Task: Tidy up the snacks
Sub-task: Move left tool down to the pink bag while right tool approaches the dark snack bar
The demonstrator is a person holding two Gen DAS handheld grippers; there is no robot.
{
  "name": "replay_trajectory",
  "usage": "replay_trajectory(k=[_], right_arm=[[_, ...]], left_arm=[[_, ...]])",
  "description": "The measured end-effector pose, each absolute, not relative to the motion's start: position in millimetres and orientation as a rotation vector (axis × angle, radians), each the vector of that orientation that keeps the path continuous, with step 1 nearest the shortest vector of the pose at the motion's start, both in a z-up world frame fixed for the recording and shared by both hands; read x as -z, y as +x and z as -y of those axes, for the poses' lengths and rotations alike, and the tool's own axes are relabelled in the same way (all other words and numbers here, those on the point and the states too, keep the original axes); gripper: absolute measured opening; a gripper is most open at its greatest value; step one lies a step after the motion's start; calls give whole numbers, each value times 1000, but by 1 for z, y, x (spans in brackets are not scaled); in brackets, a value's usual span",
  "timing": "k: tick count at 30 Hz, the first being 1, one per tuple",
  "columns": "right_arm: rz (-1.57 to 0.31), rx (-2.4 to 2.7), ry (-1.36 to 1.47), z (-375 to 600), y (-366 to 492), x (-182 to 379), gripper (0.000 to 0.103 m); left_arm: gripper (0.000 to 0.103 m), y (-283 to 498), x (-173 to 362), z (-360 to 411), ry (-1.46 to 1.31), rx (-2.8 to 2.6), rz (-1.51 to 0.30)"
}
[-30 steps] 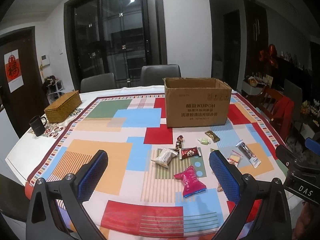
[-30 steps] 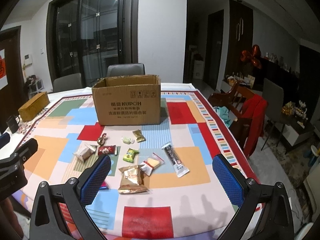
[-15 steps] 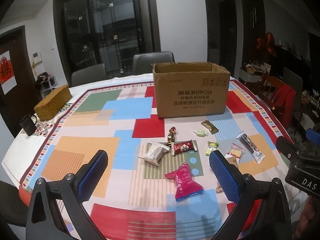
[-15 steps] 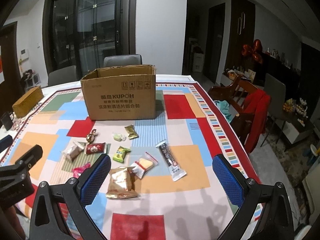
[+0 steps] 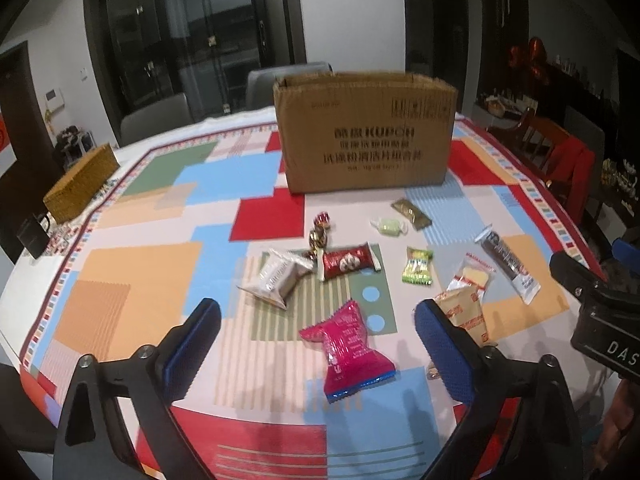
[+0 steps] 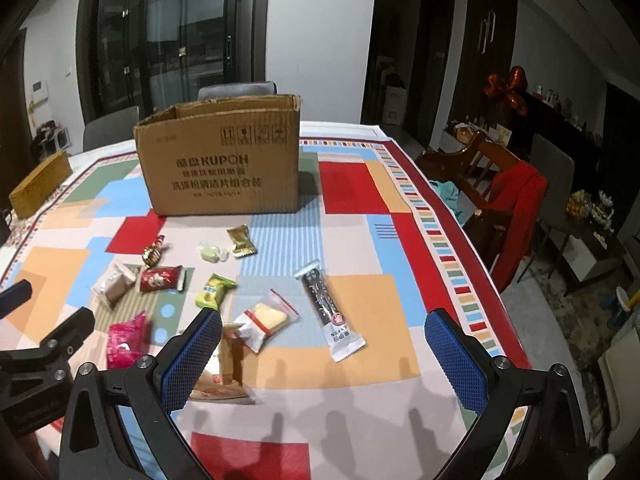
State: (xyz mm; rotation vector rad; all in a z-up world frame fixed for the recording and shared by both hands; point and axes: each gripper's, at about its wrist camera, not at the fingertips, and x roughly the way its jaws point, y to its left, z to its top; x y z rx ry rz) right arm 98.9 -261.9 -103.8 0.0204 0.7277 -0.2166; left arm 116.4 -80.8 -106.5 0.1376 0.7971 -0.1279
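The left gripper (image 5: 316, 344), jaws spread wide and empty, hovers over the crinkly magenta foil snack packet (image 5: 347, 350); pinch it across its middle. The right gripper (image 6: 322, 354), equally open, probably suits the long black-and-white wrapped bar (image 6: 329, 310), bound for the open brown cardboard box (image 6: 224, 160) behind

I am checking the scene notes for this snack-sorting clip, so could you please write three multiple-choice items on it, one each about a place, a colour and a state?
1. Where does the cardboard box stand relative to the snacks?
A. Beyond them
B. On top of them
C. Off the table

2. What colour is the packet between the left tool fingers' line of sight?
A. Blue
B. Pink
C. White

3. What state is the right tool in?
A. Shut on a packet
B. Open, holding nothing
C. Inside the box

Answers: 1 A, the box sits farther back; 2 B, its wrapper is bright pink; 3 B, its fingers stand wide apart above the tablecloth.
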Motion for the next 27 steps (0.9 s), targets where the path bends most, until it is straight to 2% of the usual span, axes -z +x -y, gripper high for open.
replay_trajectory(k=[8, 27], right_arm=[[-749, 216, -17, 268, 119, 125, 103], [-840, 176, -80, 289, 171, 168, 100]], left_arm=[[86, 136, 140, 89, 142, 116, -891], [80, 155, 172, 101, 150, 76, -1019]])
